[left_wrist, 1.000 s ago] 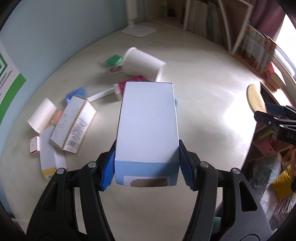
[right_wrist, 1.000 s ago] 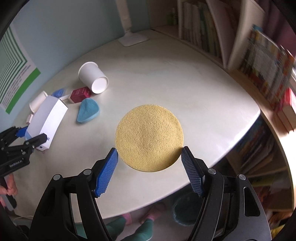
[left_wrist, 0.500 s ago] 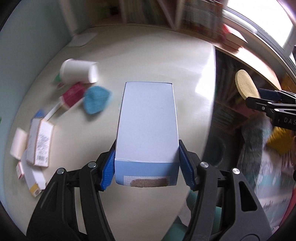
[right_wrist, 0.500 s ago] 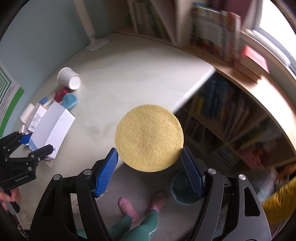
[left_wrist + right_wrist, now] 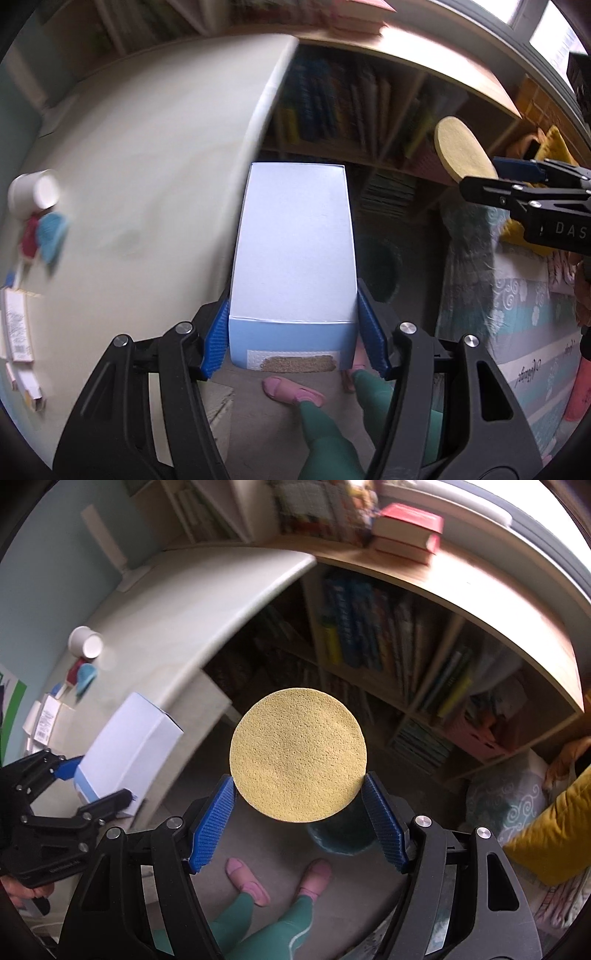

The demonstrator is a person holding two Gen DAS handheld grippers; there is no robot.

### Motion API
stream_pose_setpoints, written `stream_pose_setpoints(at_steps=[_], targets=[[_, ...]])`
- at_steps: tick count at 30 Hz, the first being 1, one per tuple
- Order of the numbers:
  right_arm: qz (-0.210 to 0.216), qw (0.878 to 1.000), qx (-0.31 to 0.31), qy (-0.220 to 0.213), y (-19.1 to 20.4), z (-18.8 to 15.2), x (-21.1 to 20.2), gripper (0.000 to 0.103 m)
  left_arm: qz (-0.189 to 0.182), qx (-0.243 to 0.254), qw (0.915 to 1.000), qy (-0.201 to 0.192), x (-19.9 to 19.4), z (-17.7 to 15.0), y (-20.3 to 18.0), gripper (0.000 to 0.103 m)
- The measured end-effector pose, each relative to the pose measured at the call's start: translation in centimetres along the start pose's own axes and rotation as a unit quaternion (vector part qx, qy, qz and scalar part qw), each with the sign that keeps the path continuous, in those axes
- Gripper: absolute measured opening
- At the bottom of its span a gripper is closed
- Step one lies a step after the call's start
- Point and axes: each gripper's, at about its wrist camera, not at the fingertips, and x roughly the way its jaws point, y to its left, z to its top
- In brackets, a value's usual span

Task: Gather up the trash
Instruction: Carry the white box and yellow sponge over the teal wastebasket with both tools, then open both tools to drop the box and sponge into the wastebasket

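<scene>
Jaws gripping one box (image 5: 293, 243), one sponge (image 5: 297, 758)

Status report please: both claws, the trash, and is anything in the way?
Left claw shut on blue box. Right claw shut on yellow sponge disc. Both past the table edge; teal bin on floor below, path clear.

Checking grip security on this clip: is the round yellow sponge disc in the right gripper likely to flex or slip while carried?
The sponge disc looks porous, so probably light and grippy. It is pinched edge-on by the right gripper and stays flat, suggesting some stiffness. The pads catch only its lower rim, so it might pivot.
</scene>
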Motion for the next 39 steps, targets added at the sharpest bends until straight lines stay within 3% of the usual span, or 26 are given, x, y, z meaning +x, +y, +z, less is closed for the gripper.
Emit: stream_pose_setpoints(at_steps=[6, 14, 23, 30, 36, 39], targets=[[0.008, 0.999, 0.036, 0.033, -6.1, -2.0, 2.9, 0.071, -0.013, 0.035, 0.9986, 0.037, 4.9, 1.6, -5.7, 0.057], [0.03, 0.991, 0.096, 0.083, -11.9, -5.9, 9.7, 0.071, -0.031, 0.077, 0.9918, 0.097, 13.2, 2.0, -10.4, 0.058], [0.06, 0.976, 0.157, 0.141, -15.7, -9.0, 19.2, 0.071, -0.079, 0.075, 0.9813, 0.158, 23.0, 1.2, -12.0, 0.058], [0.075, 0.963, 0.191, 0.177, -16.8, -10.8, 26.4, 0.071, -0.081, 0.091, 0.9732, 0.195, 29.9, 0.1, -12.8, 0.059], [0.082, 0.957, 0.202, 0.194, -16.9, -11.2, 30.2, 0.072, -0.083, 0.087, 0.9714, 0.204, 33.1, -0.2, -12.5, 0.057], [0.079, 0.956, 0.206, 0.196, -16.9, -11.2, 30.6, 0.079, -0.089, 0.079, 0.9708, 0.208, 33.7, -0.4, -12.2, 0.058]])
